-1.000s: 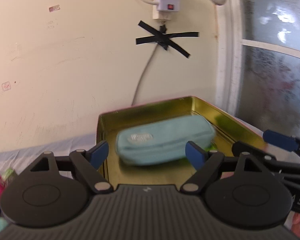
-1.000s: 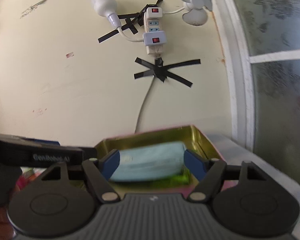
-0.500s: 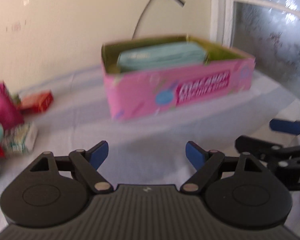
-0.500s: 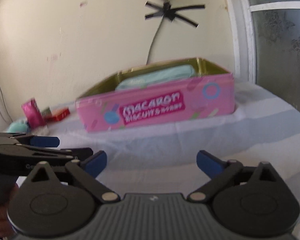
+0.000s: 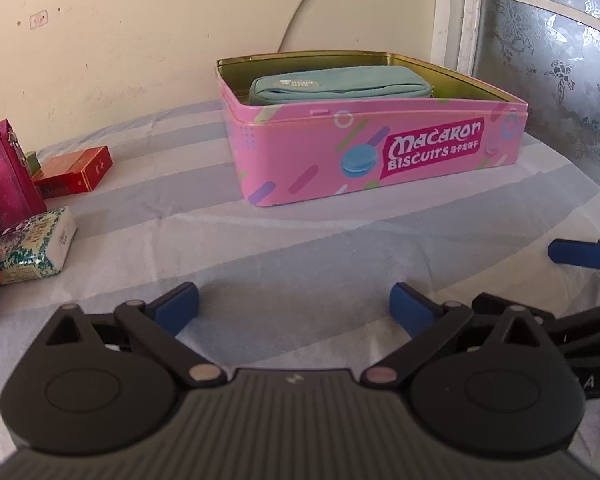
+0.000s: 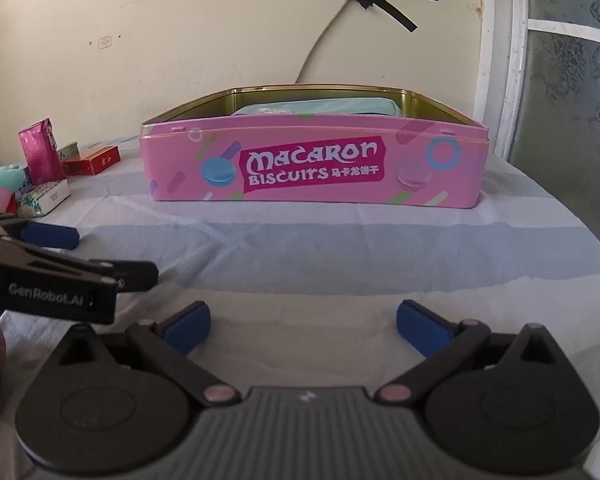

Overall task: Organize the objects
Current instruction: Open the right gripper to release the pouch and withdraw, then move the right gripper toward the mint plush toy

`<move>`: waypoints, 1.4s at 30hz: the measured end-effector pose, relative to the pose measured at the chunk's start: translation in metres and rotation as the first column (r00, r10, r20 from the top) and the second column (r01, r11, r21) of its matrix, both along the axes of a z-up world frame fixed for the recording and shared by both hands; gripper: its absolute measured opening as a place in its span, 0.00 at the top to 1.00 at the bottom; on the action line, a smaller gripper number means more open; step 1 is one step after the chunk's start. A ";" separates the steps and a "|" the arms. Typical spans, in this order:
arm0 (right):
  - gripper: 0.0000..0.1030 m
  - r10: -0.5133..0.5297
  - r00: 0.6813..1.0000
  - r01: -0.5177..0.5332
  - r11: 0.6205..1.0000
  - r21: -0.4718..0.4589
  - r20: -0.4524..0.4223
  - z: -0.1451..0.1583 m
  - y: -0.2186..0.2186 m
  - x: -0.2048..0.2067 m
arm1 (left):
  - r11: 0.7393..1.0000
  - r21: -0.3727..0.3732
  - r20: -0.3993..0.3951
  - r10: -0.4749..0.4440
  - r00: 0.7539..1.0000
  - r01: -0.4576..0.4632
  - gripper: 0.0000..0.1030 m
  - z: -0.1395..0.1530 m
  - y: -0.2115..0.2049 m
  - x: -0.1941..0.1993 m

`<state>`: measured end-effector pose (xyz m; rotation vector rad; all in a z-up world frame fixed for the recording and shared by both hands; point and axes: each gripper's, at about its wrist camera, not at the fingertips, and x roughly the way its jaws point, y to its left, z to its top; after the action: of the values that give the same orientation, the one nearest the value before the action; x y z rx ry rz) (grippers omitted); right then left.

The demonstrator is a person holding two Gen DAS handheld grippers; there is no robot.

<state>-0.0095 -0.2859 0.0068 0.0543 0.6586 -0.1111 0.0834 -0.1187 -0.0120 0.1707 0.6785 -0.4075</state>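
The teal pencil pouch (image 5: 340,86) lies inside the pink Macaron Biscuits tin (image 6: 314,168), on the striped sheet. I note both the left gripper (image 5: 296,308) and right gripper (image 6: 302,322) just spread wide, nothing between. Risk: the crowded items (image 5: 36,240) at left topple if I reach carelessly.

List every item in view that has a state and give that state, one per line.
Macaron Biscuits tin: lid off, upright on the bed sheet.
Teal pouch: zipped shut, lying flat inside the tin.
Pink glitter pouch: standing upright, outside the tin.
Red carton: closed, lying flat.
Tissue pack: sealed, lying flat.
Left gripper: just opened wide, nothing between the jaws.
Right gripper: just opened wide, nothing between the jaws.
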 end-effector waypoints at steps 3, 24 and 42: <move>0.00 -0.040 0.999 0.040 0.999 0.005 -0.009 0.002 0.003 0.003 | 1.000 0.003 -0.001 -0.004 1.000 0.004 0.00 0.000 0.009 -0.002; 0.00 0.373 0.926 -0.374 0.928 0.005 -0.057 0.001 0.155 0.044 | 0.976 -0.051 0.003 0.214 0.977 -0.214 0.00 0.000 0.171 -0.019; 0.08 0.619 0.783 -0.621 0.784 -0.017 -0.069 0.002 0.263 0.074 | 0.853 -0.175 -0.015 0.497 0.867 -0.492 0.00 0.003 0.294 -0.017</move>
<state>0.0645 -0.0232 0.0092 -0.2092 0.7056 0.5205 0.0667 0.1754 -0.0089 -0.1657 0.6260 0.0369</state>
